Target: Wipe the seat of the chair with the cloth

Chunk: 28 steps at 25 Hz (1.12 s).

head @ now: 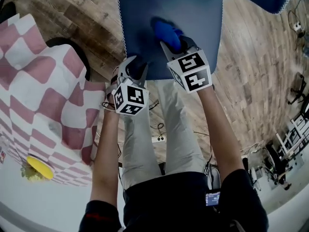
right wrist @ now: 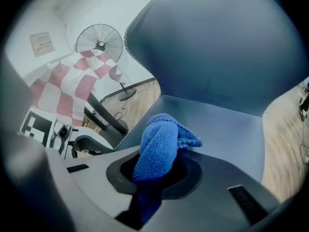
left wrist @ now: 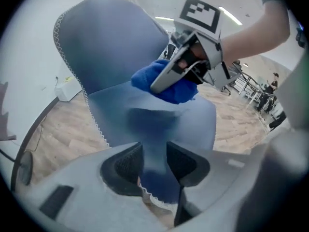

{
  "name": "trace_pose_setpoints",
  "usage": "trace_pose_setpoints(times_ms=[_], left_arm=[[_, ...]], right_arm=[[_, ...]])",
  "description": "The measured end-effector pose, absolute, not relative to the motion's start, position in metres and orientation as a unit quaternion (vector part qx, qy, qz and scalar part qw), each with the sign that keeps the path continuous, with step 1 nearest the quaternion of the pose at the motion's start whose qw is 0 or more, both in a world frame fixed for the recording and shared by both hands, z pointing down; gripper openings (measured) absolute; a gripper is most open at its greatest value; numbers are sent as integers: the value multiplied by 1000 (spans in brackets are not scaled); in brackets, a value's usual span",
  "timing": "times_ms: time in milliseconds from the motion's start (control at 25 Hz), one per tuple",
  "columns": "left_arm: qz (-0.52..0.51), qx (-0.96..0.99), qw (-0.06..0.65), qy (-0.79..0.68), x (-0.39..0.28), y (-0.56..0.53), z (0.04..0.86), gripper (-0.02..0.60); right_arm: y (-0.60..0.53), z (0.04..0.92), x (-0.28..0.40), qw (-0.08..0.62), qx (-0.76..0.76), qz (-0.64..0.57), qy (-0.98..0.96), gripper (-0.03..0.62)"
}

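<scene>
A pale wooden plank floor point(head: 251, 57) fills the background. To the left, a pink-and-white checked covering point(head: 43, 81) drapes over a bench point(head: 48, 207), and a standing fan point(right wrist: 99, 43) shows behind it in the right gripper view.

In front of us stands a blue chair point(left wrist: 111, 42) with white stitching along its edge. Its seat point(head: 205, 37) lies directly ahead, beyond our pale trouser legs point(head: 164, 129).

The right hand-held gripper point(head: 173, 46) reaches over the middle of the seat. Its jaws are clamped on a bunched bright blue cloth point(right wrist: 159, 144), which sticks out past them towards the backrest point(right wrist: 217, 47). The cloth sits low over the seat, above a dark shadow. We cannot tell whether it touches the surface.

The left hand-held gripper point(left wrist: 154, 161) hangs at the seat's front edge, near its left corner. Its jaws stand apart with a gap between the pads, and the seat's stitched front edge shows through that gap. The pads do not appear to press on anything.
</scene>
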State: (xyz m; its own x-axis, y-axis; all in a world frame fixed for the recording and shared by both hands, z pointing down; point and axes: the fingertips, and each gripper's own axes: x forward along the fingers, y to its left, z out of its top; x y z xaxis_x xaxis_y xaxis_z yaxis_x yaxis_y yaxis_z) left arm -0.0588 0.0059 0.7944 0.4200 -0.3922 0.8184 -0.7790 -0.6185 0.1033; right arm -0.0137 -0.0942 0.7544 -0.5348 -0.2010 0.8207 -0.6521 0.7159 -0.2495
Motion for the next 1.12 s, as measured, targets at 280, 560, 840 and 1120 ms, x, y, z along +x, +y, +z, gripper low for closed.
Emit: trace_pose_setpoints(times_ms=[280,560,840,1120], left_arm=[[421,781,277,-369,-73,2,742,90],[391,772,298,-403,-74,-49,654,18],[288,794,307,-438,-61,-112,497,17],[209,810,231,-497,-85,-151,343,17]], right_arm=[[-97,705,34,399,320,308,-802,49],[-128,609,50,354,363,305,-806,49],[-164,484,52,280,401,280,-826,49],[-197,358,51,230,418,227,-849,49]])
